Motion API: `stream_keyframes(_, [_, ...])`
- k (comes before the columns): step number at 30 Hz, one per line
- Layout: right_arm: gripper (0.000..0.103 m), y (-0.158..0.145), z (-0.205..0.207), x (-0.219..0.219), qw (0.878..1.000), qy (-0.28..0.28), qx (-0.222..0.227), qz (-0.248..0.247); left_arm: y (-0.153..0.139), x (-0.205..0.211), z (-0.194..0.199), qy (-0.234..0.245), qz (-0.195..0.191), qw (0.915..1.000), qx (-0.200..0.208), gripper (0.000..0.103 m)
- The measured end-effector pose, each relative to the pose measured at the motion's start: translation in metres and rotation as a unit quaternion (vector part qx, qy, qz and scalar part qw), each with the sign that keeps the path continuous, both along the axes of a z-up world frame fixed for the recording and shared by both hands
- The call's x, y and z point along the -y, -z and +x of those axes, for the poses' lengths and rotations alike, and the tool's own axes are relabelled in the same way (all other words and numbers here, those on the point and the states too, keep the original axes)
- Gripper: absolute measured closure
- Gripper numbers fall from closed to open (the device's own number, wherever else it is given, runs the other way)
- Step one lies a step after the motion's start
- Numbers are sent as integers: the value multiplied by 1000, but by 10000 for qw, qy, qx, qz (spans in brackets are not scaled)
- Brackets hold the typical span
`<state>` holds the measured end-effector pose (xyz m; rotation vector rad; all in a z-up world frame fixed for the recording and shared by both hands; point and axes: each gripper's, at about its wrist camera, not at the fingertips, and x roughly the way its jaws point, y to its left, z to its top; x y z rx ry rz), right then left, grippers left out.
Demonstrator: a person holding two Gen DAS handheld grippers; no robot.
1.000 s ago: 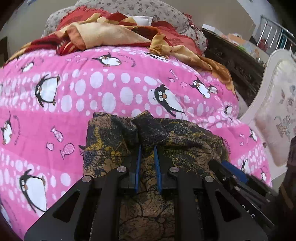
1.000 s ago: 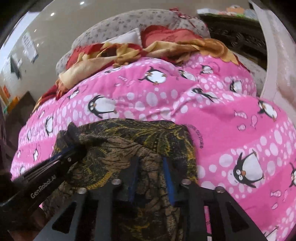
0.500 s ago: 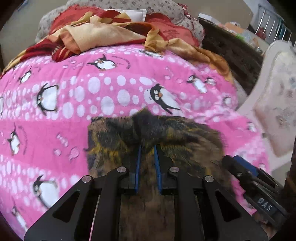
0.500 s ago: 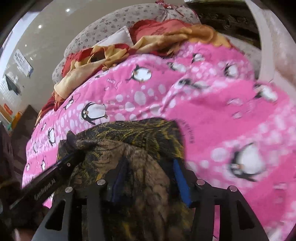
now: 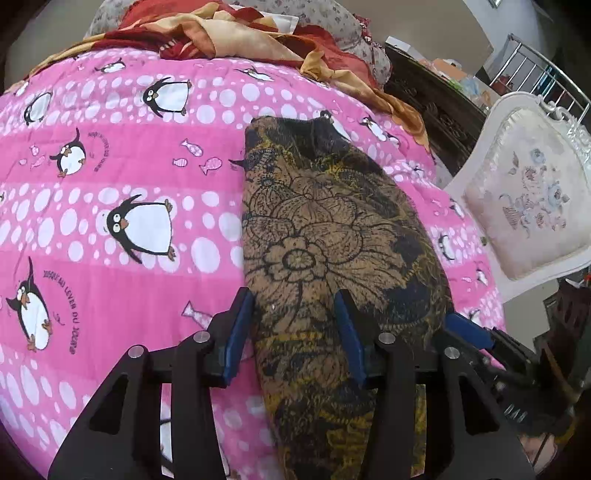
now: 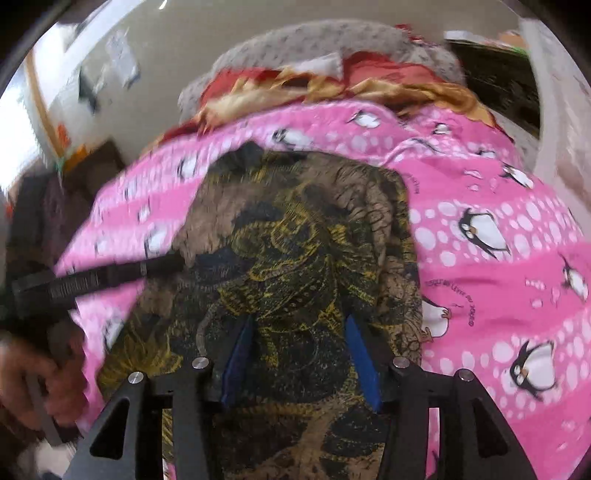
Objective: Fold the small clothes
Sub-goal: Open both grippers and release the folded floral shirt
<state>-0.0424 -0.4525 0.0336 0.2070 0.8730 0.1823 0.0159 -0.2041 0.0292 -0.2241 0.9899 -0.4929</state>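
A brown, black and yellow patterned garment (image 5: pixel 332 236) lies in a long folded strip on the pink penguin blanket (image 5: pixel 110 177). My left gripper (image 5: pixel 293 328) hovers over its near part. Its jaws are opening, the blue pads stand apart and the cloth lies flat below them, unpinched. In the blurred right wrist view the same garment (image 6: pixel 295 240) fills the middle. My right gripper (image 6: pixel 301 354) stands open over it, with its pads clear of the cloth. The right gripper (image 5: pixel 480 339) shows at the garment's right edge, and the left gripper (image 6: pixel 110 277) at its left edge.
Red and orange cloths (image 5: pixel 240 33) and a grey floral pillow (image 5: pixel 332 18) are heaped at the blanket's far end. A white cushioned chair (image 5: pixel 528 199) and dark carved furniture (image 5: pixel 436 99) stand to the right. A person's hand (image 6: pixel 40 380) holds the left gripper.
The left gripper let go of the bunched fold and its jaws spread. Both grippers drew back toward the near edge. The garment now lies stretched out flat.
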Motion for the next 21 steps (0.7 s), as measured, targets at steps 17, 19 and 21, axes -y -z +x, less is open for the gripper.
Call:
stream_keyframes(17, [51, 3, -64, 70, 9941, 1066, 210, 67, 19, 11, -30, 21, 422, 9980, 467, 40])
stream_keyframes(19, [51, -6, -65, 55, 9947, 957, 357, -139, 21, 11, -31, -38, 433, 9978, 498, 40])
stream_keyframes(21, [51, -13, -68, 39, 9952, 773, 489, -357, 22, 9, -29, -43, 387, 9981, 470, 40])
